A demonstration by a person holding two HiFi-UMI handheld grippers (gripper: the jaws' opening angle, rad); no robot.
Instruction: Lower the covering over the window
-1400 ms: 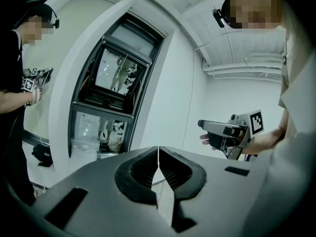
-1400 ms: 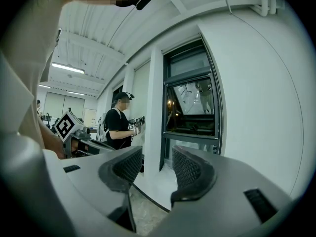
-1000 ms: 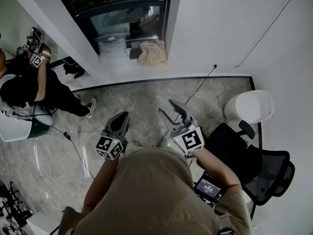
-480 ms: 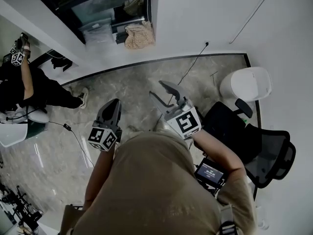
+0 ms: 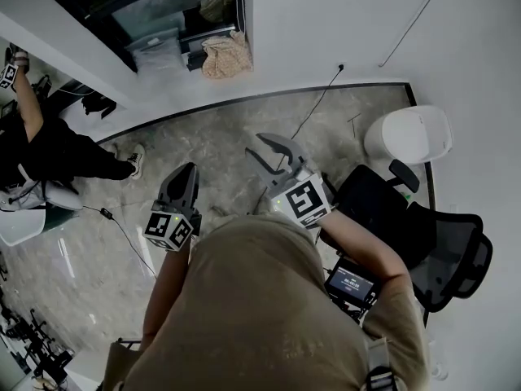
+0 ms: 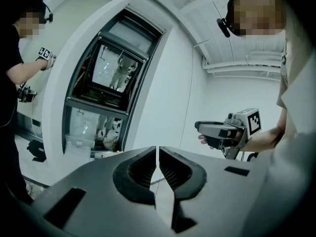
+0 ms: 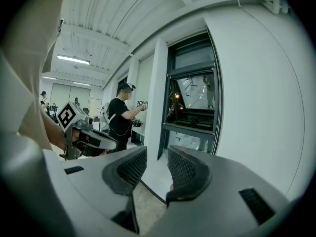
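The window [image 5: 175, 10] stands at eleven o'clock from both grippers, well apart from them. The left gripper [image 5: 186, 172] has its jaws pressed together, empty. The right gripper [image 5: 253, 143] has its jaws apart; they have just been closing, with nothing between them.

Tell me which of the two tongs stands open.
The right tongs: a clear gap shows between its jaws, which have just been closing with nothing between them. The left tongs are pressed shut.
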